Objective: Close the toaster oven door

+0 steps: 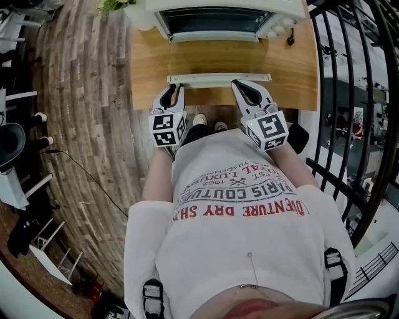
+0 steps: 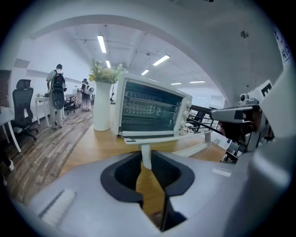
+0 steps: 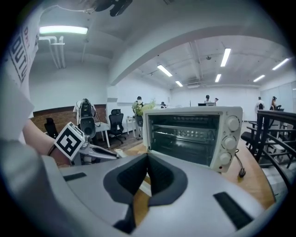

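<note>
A white toaster oven (image 1: 215, 19) (image 2: 150, 111) (image 3: 192, 134) stands at the back of the wooden table (image 1: 149, 68). Its door (image 1: 218, 59) lies open and flat toward me. The white door handle (image 1: 218, 78) runs along the front edge. My left gripper (image 1: 171, 92) (image 2: 146, 155) is at the handle's left end, and its jaws have closed in on the white handle post (image 2: 146, 159) between the tips. My right gripper (image 1: 242, 87) (image 3: 147, 157) rests at the handle's right part with its jaw tips touching; a strip of the handle (image 3: 145, 187) shows beneath them.
A white vase with greenery (image 2: 101, 106) stands left of the oven. The oven's cord (image 1: 290, 38) hangs at its right. A black railing (image 1: 340, 93) runs right of the table. Office chairs (image 2: 21, 109) and people (image 2: 57, 95) are far off on the wood floor.
</note>
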A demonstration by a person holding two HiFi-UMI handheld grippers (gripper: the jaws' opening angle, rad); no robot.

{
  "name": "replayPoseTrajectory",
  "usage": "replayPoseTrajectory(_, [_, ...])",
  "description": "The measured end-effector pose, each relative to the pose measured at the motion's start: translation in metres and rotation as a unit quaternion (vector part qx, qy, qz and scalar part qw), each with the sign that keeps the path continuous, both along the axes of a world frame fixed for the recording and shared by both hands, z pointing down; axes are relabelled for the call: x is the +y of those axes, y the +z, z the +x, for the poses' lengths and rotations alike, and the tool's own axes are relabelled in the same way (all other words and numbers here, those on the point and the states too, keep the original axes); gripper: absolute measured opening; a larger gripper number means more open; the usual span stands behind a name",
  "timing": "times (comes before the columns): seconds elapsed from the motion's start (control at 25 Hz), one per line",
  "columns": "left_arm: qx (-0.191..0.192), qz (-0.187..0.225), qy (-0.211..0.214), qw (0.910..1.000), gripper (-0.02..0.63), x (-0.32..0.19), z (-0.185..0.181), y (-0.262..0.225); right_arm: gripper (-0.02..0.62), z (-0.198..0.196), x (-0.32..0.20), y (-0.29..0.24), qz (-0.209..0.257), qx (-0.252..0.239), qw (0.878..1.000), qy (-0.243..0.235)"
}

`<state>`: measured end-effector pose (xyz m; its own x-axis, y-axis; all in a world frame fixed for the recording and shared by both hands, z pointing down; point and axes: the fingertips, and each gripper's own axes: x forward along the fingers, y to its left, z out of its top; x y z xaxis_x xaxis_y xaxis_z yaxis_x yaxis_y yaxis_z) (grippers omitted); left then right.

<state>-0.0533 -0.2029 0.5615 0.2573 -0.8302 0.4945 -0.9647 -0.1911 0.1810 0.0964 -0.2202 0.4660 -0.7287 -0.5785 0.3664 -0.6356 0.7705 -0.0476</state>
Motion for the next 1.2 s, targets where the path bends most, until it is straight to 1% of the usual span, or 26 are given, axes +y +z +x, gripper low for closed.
replayPoseTrajectory(0.32, [-0.002, 0.026, -0.003, 0.9997, 0.081, -0.013, -0.002, -0.026, 0.005, 0.006, -0.012, -0.022, 0.029, -0.025, 0.999, 0.018])
replayPoseTrajectory(0.6, [-0.002, 0.052, 0.005, 0.9987, 0.081, -0.030, -0.006, -0.055, 0.006, 0.009, -0.020, -0.035, 0.045, -0.037, 0.998, 0.035])
replayPoseTrajectory(0.8, [-0.007, 0.066, 0.014, 0.9977, 0.081, -0.044, -0.008, -0.073, 0.005, 0.011, -0.029, -0.046, 0.055, -0.049, 0.996, 0.058])
replayPoseTrajectory(1.0, [-0.018, 0.079, 0.024, 0.9964, 0.081, -0.055, -0.008, -0.085, 0.005, 0.011, -0.032, -0.055, 0.068, -0.054, 0.994, 0.061])
replayPoseTrajectory(1.2, [-0.025, 0.102, 0.024, 0.9941, 0.081, -0.066, -0.010, -0.098, 0.005, 0.014, -0.032, -0.059, 0.074, -0.056, 0.994, 0.065])
